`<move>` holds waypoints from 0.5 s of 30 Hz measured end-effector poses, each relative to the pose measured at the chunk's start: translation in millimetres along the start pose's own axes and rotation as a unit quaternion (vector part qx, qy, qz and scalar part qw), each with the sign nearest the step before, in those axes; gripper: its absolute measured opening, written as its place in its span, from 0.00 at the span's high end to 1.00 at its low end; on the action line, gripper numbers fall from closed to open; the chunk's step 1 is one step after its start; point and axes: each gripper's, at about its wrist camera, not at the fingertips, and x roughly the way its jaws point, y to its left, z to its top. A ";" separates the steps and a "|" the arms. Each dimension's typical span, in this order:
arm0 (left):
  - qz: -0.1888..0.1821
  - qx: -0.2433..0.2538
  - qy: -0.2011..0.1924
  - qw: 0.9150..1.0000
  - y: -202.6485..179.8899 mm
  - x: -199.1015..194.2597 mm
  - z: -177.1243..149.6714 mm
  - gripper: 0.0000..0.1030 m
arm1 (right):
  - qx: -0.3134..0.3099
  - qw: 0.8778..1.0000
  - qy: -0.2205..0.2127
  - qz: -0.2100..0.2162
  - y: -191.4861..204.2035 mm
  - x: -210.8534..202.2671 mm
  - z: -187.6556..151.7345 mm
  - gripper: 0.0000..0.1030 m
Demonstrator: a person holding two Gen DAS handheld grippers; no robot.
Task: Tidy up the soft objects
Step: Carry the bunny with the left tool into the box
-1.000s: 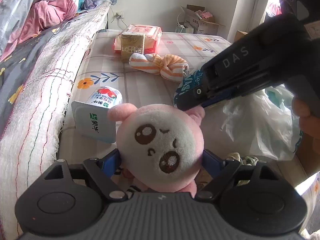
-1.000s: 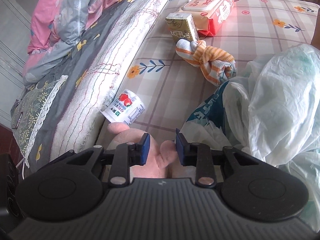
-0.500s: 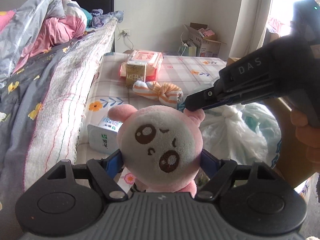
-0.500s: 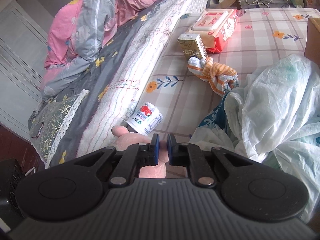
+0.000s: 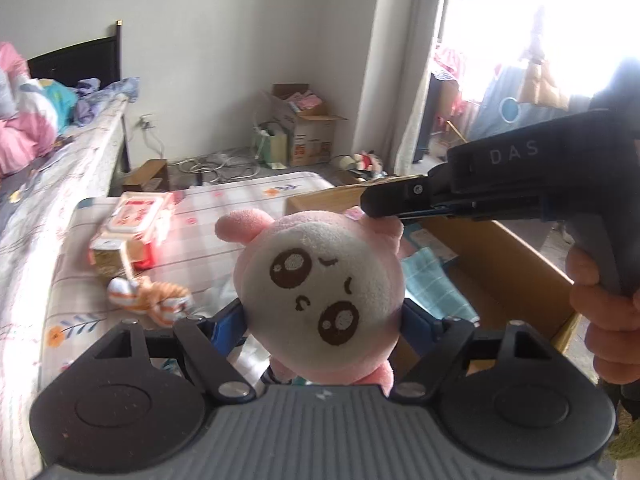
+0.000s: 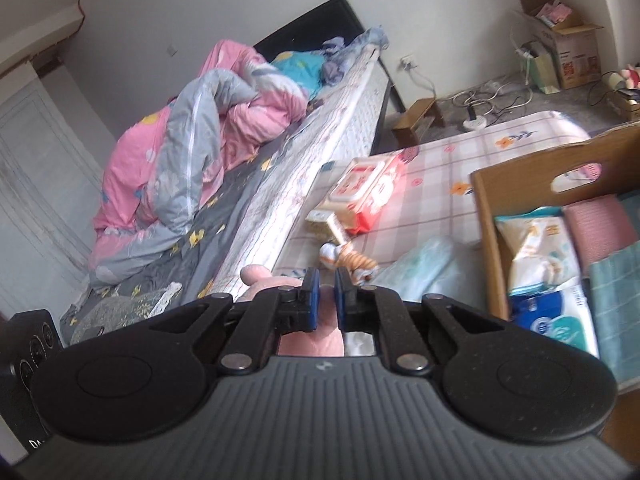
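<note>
Left wrist view: sits just behind the left gripper [image 5: 320, 320], very close on the plush toy [image 5: 320, 300], facing across the checked mat [image 5: 224, 216] toward the far wall and window. Right wrist view: sits behind the right gripper [image 6: 325, 300], looking down and forward toward the bed [image 6: 224, 184]. Shared: plush toy, mat, wipes pack [image 5: 138, 216] [image 6: 360, 192], striped knotted cloth [image 5: 150, 298] [image 6: 350, 262], wooden box [image 5: 500, 272] [image 6: 492, 216].

Black tool [image 5: 322, 322], blue pads [image 6: 313, 300], "DAS" lettering
</note>
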 end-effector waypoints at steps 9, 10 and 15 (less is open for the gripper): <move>-0.099 -0.001 0.063 0.993 -105.0 111.2 42.8 0.21 | 0.038 0.995 -0.028 -0.091 -121.6 -69.6 36.8 0.93; -0.103 -0.001 0.071 0.992 -115.7 122.4 43.2 0.21 | 0.039 0.994 -0.022 -0.101 -133.5 -70.7 39.9 0.93; -0.120 -0.013 0.110 0.987 -151.8 174.6 44.1 0.21 | 0.063 0.988 0.020 -0.140 -197.8 -60.9 46.5 0.94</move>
